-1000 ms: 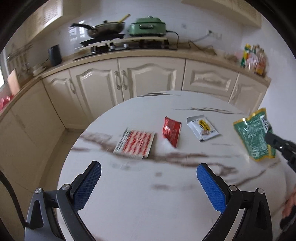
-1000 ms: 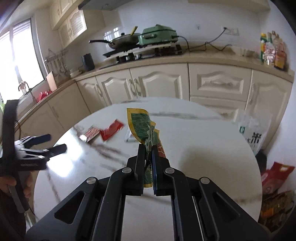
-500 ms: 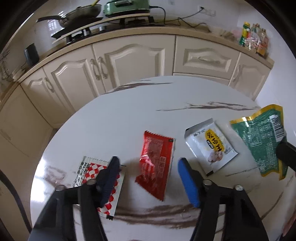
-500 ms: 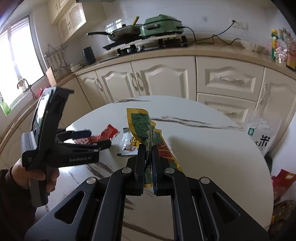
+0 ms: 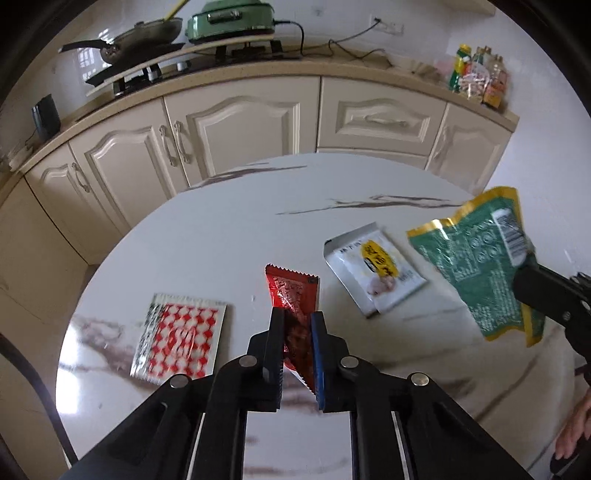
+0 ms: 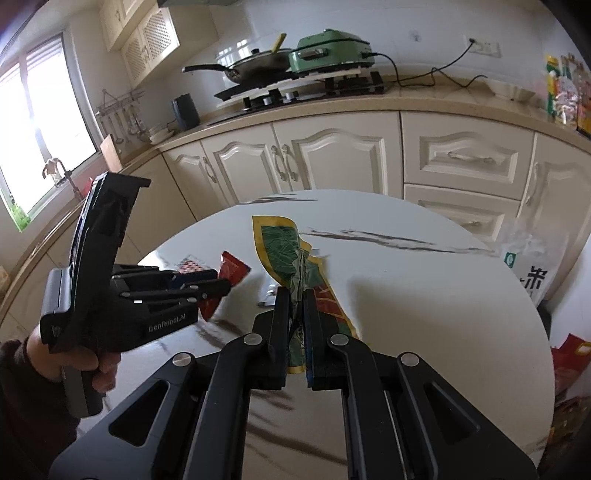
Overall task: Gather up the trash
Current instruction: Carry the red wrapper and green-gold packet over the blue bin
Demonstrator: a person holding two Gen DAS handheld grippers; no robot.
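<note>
The left tool (image 5: 297, 325) is seen with its jaws just drawn together on the near end of the red wrapper (image 5: 293, 295), which lies on the round marbled counter (image 5: 229, 236) and is now clenched between the black pad and the blue one; the far, serrated edge of the wrapper rests on the counter surface; whether the gripped end is lifted cannot be told. Just left of it, apart from the tool, a red-and-white checked packet (image 5: 181, 338) lies flat; to the right, a white sachet with a yellow label (image 5: 373, 267) lies near the middle of the counter. The right tool (image 6: 297, 314) is clamped on a crumpled green wrapper with a gold border (image 6: 280, 243), which is held upright above the counter and sticks out beyond the fingertips; in the left wrist view the same green wrapper (image 5: 480, 258) is seen at the right, raised off the surface, with the right tool's black fingers (image 5: 543, 291) pinching its edge. A hand (image 6: 74, 358) is seen on the left tool's handle. Behind the counter stand cream cabinets (image 5: 240, 125), with a frying pan (image 5: 144, 35) and a green cooker (image 5: 229, 16) on top.
</note>
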